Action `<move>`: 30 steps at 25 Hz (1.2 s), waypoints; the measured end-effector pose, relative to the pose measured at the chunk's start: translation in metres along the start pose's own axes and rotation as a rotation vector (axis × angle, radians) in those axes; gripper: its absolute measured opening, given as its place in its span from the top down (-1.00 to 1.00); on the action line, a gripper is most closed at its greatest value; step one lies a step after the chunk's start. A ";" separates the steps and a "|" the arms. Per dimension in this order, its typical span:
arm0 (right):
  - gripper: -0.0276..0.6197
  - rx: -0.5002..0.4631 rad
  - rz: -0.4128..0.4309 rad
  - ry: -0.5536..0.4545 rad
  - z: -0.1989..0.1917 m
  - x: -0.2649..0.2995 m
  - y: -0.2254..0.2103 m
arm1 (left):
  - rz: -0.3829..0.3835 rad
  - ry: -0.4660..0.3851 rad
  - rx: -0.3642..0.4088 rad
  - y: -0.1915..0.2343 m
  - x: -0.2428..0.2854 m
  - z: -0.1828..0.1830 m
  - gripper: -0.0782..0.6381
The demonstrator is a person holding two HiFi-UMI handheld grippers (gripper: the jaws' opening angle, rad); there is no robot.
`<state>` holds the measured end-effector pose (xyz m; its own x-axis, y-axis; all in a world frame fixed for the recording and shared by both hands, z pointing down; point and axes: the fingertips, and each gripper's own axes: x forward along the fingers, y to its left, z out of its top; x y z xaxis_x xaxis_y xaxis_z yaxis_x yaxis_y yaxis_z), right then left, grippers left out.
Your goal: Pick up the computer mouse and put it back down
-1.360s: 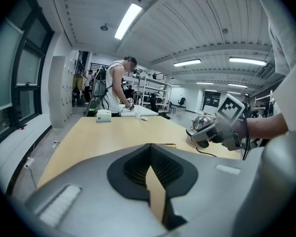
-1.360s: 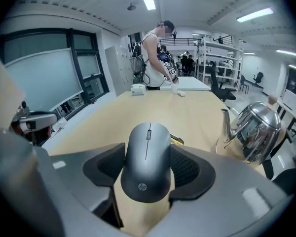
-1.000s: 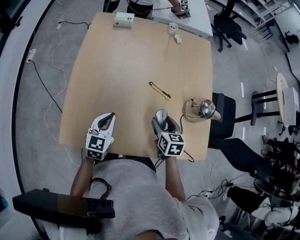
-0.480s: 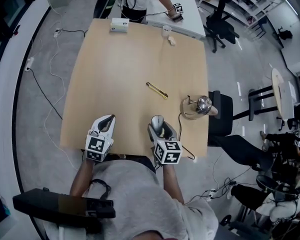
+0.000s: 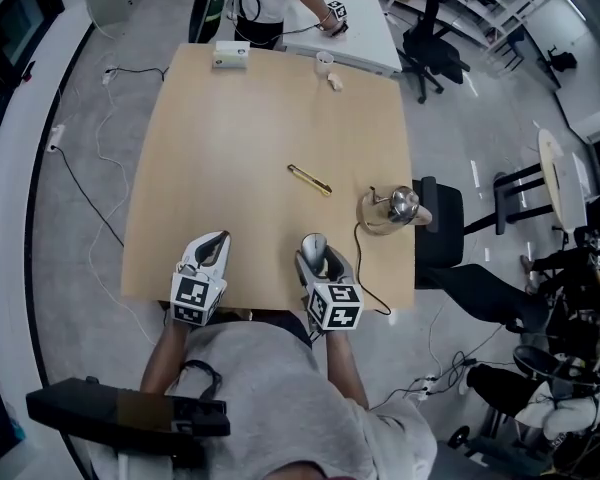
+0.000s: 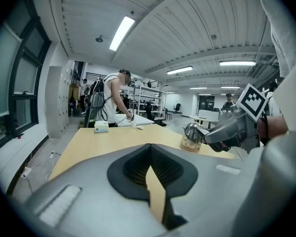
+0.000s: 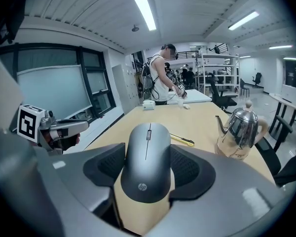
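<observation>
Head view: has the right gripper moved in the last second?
Yes. The right gripper, shut on the computer mouse, has drawn back toward the near edge of the table, away from the yellow cutter.

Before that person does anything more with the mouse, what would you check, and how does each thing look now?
1. The dark grey computer mouse sits between the jaws of the right gripper, with the pads against both its sides: ok.
2. The mouse lies straight and centred in that grip: ok.
3. There is a bare stretch of the light wooden table ahead for setting it down: ok.
4. The slim yellow tool and the shiny metal kettle stand apart from the mouse: ok.
5. The left gripper is shut, empty and off to the side: ok.
6. The mouse is lifted clear of the tabletop: cannot tell.
</observation>
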<state>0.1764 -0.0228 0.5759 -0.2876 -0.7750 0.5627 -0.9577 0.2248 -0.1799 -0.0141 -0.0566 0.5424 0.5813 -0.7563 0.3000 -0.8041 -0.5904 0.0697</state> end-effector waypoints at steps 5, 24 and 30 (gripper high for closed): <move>0.01 -0.009 0.007 -0.008 0.007 -0.007 0.002 | 0.005 0.001 0.000 -0.001 0.001 -0.002 0.73; 0.02 -0.218 0.239 -0.018 0.056 0.045 0.078 | 0.239 0.027 -0.111 0.057 -0.038 -0.024 0.73; 0.02 -0.251 0.373 0.003 0.073 0.082 0.116 | 0.360 0.064 -0.184 0.085 -0.065 -0.049 0.73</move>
<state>0.0425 -0.1030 0.5423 -0.6132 -0.6123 0.4992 -0.7620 0.6251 -0.1693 -0.1263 -0.0433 0.5756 0.2547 -0.8831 0.3940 -0.9669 -0.2269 0.1165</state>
